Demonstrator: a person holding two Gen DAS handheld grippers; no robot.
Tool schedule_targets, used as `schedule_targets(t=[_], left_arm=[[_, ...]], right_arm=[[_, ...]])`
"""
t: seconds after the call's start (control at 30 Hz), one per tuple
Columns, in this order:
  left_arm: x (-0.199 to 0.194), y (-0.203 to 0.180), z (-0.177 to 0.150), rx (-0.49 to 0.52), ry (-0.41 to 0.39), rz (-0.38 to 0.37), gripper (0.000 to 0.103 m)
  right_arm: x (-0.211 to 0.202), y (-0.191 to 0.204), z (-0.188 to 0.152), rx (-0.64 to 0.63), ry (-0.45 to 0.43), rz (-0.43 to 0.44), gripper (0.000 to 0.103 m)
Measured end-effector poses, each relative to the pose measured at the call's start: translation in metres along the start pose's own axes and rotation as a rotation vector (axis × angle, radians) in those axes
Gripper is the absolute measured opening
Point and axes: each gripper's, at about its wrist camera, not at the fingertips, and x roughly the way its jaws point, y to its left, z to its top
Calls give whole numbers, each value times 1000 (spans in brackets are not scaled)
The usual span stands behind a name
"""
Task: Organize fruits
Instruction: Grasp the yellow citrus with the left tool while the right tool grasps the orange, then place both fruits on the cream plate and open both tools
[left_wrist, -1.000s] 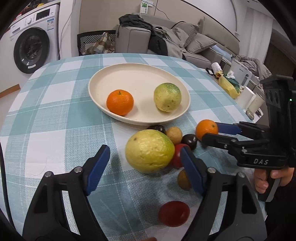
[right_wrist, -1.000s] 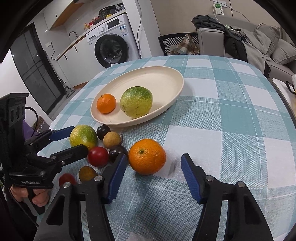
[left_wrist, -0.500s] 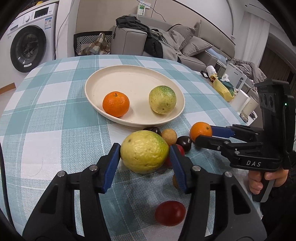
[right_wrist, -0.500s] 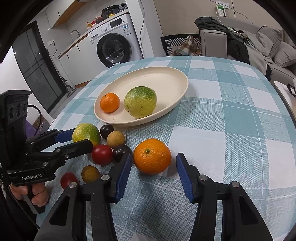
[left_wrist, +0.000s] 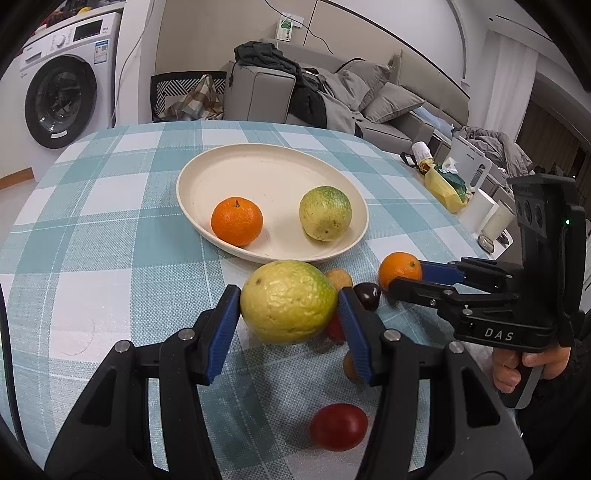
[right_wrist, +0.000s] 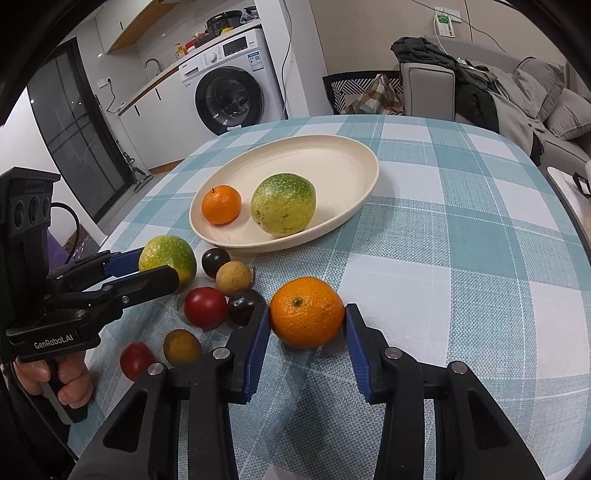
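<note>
A cream plate (left_wrist: 207, 177) (right_wrist: 354, 155) on the checked tablecloth holds an orange (left_wrist: 236, 221) (right_wrist: 221, 204) and a yellow-green fruit (left_wrist: 325, 213) (right_wrist: 283, 204). My left gripper (left_wrist: 286, 308) (right_wrist: 147, 269) is shut on a second yellow-green fruit (left_wrist: 288, 302) (right_wrist: 168, 255) in front of the plate, slightly lifted. My right gripper (right_wrist: 307, 325) (left_wrist: 404, 273) is shut on a second orange (right_wrist: 307, 312) (left_wrist: 400, 266) on the cloth. Between them lie several small fruits: red (right_wrist: 205, 307), dark purple (right_wrist: 245, 311) and tan (right_wrist: 232, 277).
A red fruit (left_wrist: 338, 426) (right_wrist: 137, 360) and a brownish one (right_wrist: 182, 347) lie near the table's front edge. Beyond the table's right edge stand a yellow bag (left_wrist: 445, 186) and white cups (left_wrist: 484, 210). A washing machine and a sofa stand behind.
Both grippers have closed from open onto their fruits: the left onto the yellow-green fruit, the right onto the orange. The left one has risen slightly with its fruit.
</note>
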Motion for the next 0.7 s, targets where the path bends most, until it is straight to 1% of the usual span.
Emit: schedule_targets(t=[0.33,0.57,0.7], left_arm=[[-3,2,4,-4,-18,15,51],[-6,3,14,0,-38,23,51],[-2,3,22,8,-35,24,51]], right_arm=[[-11,4,3,-4,-51,13,41],[-15,9,8,-12,-73,22,41],[-19,11,13,-7,-107,10,41]])
